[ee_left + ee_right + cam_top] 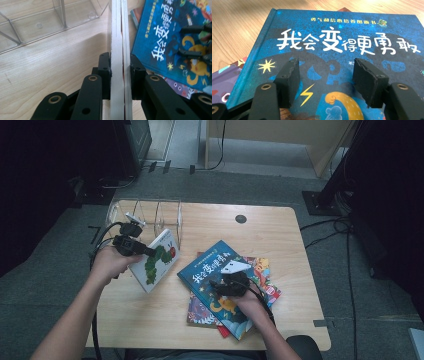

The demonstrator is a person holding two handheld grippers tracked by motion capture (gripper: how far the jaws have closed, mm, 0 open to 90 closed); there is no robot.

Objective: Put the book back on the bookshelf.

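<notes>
My left gripper (148, 252) is shut on a white picture book (159, 257) with a green caterpillar on its cover, holding it on edge and tilted over the table's left side. In the left gripper view both pads (105, 72) press on the white book (117, 37) from either side. A blue hardcover book (210, 270) with white characters lies on top of a stack at the middle right. My right gripper (220, 281) hovers low over the blue book (337, 25). That right gripper (325, 80) is open, nothing between its jaws.
A clear acrylic book rack (145, 215) with dividers stands at the table's back left, just beyond the white book. Under the blue book lie a purple book (200, 312) and a colourful one (262, 270). Bare wood (280, 230) lies at the back right.
</notes>
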